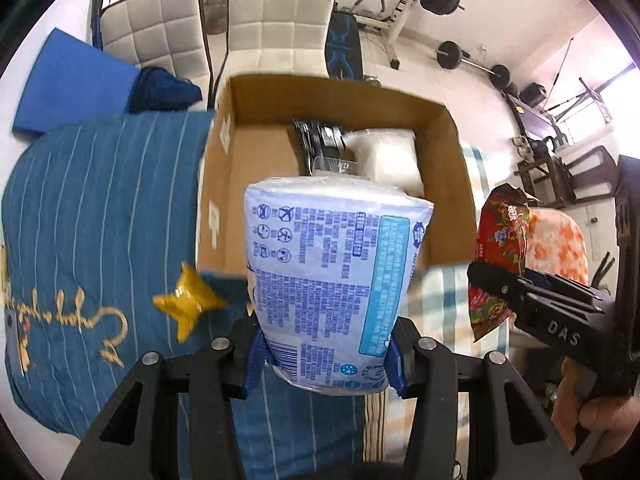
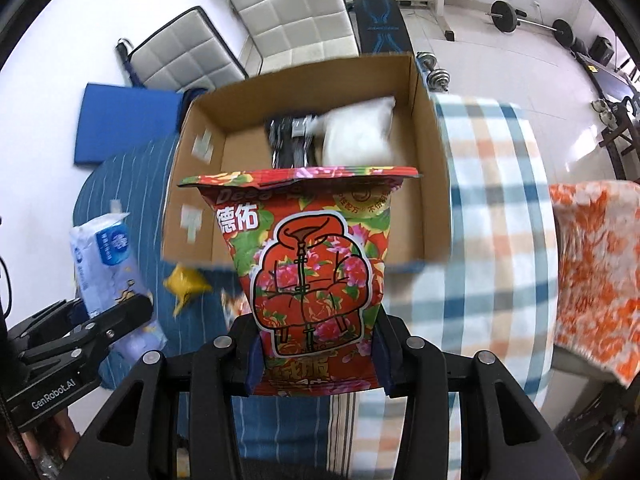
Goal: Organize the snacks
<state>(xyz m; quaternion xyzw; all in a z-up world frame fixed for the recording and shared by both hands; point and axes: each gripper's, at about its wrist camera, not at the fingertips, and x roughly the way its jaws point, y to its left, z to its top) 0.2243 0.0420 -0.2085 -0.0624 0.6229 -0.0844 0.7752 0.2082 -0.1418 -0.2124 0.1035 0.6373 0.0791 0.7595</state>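
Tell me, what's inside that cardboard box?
In the cardboard box lie a white packet and a dark packet near the far wall. The red bag held in front hides part of the floor.

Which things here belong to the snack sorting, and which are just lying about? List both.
Part of the job:
- white-and-blue pack, shut in the left gripper
- red floral bag, shut in the right gripper
- cardboard box, already holding a white packet and a dark packet
- yellow packet on the blue bedding

Lying about:
- white chairs
- barbell
- blue mat

Both wrist views close, facing shared cardboard box (image 1: 256, 92)
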